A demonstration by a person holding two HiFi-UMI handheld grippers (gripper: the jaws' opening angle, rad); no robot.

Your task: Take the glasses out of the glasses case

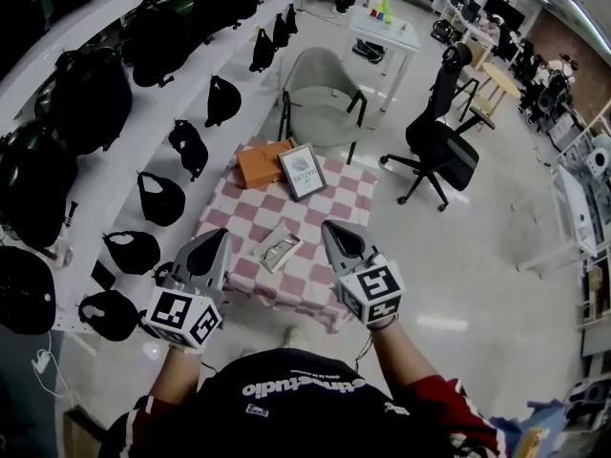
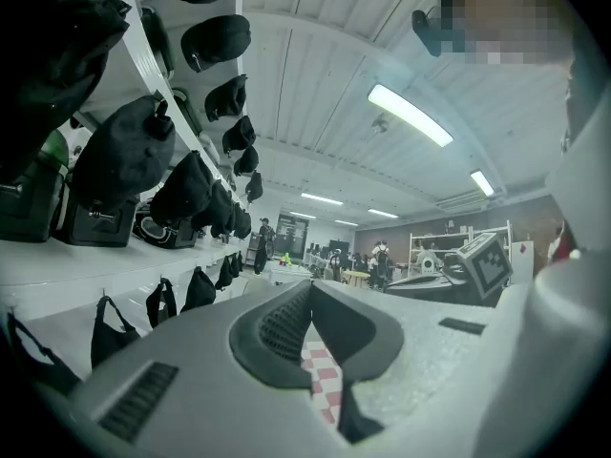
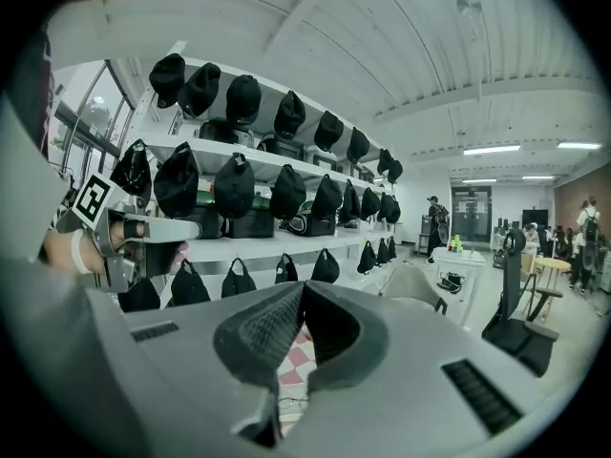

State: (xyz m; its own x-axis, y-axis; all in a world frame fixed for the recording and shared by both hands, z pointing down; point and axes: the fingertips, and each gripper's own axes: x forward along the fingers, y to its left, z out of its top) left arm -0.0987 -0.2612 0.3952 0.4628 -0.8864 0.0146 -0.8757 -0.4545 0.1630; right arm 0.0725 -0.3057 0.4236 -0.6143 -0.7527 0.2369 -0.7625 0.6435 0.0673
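**A:** What fills most of the room?

**B:** White shelves (image 1: pixel 95 198) along the person's left, loaded with black bags (image 1: pixel 81 98). Just beside them stands a small worktop (image 1: pixel 329 194) under a red-and-white checked cloth. A grey chair (image 1: pixel 320 89) stands at its far end.

**A:** And what is on the worktop?

**B:** At the far side there is an orange box (image 1: pixel 263 163) with a framed card (image 1: pixel 303 171) just beside it on the right. Nearer the person, about mid-cloth, lies the glasses case (image 1: pixel 279 248), a pale oblong turned at a slant.

**A:** Where are the claws?

**B:** Both hang over the near part of the cloth, apart from the case, which lies between them. The left claw (image 1: pixel 221 237) (image 2: pixel 310 286) has its jaws brought together at the tips with nothing in them. Only checked cloth shows through the slot below. The right claw (image 1: pixel 329 227) (image 3: pixel 301 289) is the same, tips meeting and nothing gripped.

**A:** And the glasses?

**B:** Low in the right gripper view, through the slot, the thin dark frame of the glasses (image 3: pixel 291 404) lies on something pale. In the head view they are too small to tell whether they sit inside the case.
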